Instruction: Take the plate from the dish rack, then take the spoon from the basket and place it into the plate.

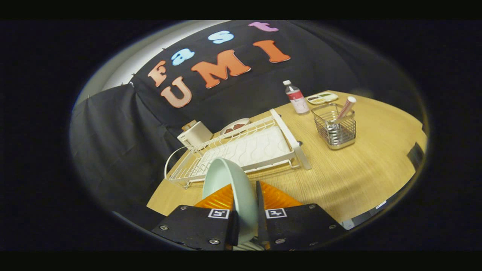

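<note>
The wooden counter (357,177) is seen stretching ahead of the gripper, backed by the black cloth wall. On it, beyond the fingers, the white dish rack (244,148) is laid with its wire end nearest and its tray bare. Behind the rack a white jug-like container (196,133) and a small dish (235,126) with something dark in it are set near the wall. The pale green plate (231,188) is held on edge, raised just in front of the rack, and is clamped at its rim between the fingers (260,214) of the gripper (246,222). Well to the right of the rack a wire basket (335,128) is placed, with the spoon (345,108) standing tilted inside it. Past the basket a small bottle (296,98) and a flat tray (322,98) are seen.
</note>
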A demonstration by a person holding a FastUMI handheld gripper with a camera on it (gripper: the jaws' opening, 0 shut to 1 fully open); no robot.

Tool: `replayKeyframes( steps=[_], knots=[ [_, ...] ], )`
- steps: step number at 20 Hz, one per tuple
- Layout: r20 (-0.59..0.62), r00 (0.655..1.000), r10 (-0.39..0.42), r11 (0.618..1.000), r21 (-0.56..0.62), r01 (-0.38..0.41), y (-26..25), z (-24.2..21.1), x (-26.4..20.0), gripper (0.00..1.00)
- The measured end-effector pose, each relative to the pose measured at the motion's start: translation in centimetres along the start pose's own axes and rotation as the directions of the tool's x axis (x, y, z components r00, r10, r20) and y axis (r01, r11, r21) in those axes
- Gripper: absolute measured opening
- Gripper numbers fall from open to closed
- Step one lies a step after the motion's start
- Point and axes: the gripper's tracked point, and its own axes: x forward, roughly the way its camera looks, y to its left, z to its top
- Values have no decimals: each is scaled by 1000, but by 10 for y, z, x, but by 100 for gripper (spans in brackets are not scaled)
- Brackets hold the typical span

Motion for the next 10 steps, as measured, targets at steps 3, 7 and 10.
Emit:
replayKeyframes(
  steps=[3, 7, 10],
  knots=[
    [-42, 999, 1, 995, 104, 3, -14, -24, 7, 20],
    [-65, 998, 11, 985, 174, 1, -21, -32, 15, 21],
    [-91, 996, -19, 988, 152, 33, -29, -42, 22, 23]
  ],
)
